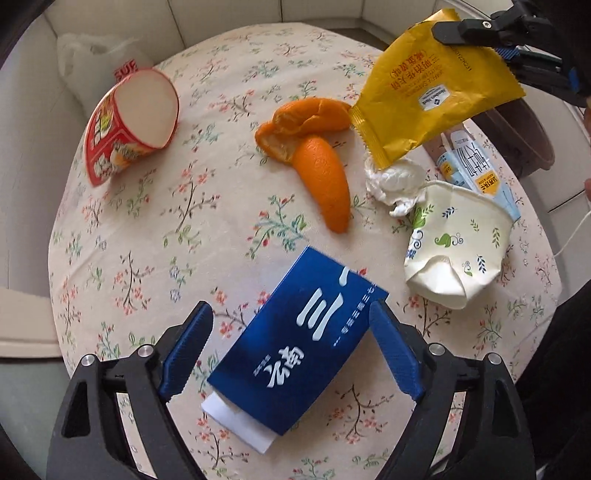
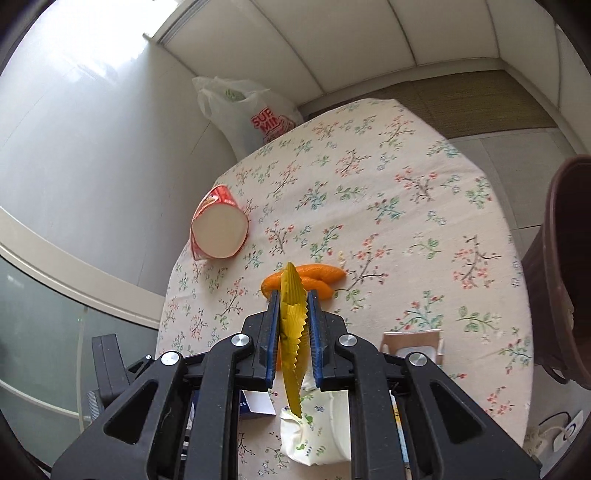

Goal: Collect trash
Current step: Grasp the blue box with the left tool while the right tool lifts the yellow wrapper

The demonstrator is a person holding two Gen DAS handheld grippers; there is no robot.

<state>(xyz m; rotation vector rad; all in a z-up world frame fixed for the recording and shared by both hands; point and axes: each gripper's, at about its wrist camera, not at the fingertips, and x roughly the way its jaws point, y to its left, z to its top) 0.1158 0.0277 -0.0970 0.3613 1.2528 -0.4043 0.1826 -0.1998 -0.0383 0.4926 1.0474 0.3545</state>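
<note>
My right gripper (image 2: 293, 295) is shut on a yellow snack wrapper (image 2: 293, 332) and holds it in the air above the table; the wrapper (image 1: 432, 92) and that gripper (image 1: 461, 31) also show at the top right of the left wrist view. My left gripper (image 1: 291, 314) is open, its fingers on either side of a blue box (image 1: 299, 339) that lies flat on the floral tablecloth (image 1: 147, 240). Orange peel (image 1: 314, 155), a crumpled tissue (image 1: 395, 181), a crushed floral paper cup (image 1: 458, 243), a milk carton (image 1: 476, 166) and a red noodle cup (image 1: 125, 122) lie on the table.
A brown bin (image 2: 561, 266) stands beyond the table's right edge. A white plastic bag (image 2: 247, 110) sits on the floor by the wall at the far left. A power strip (image 2: 561, 432) lies on the floor at the lower right.
</note>
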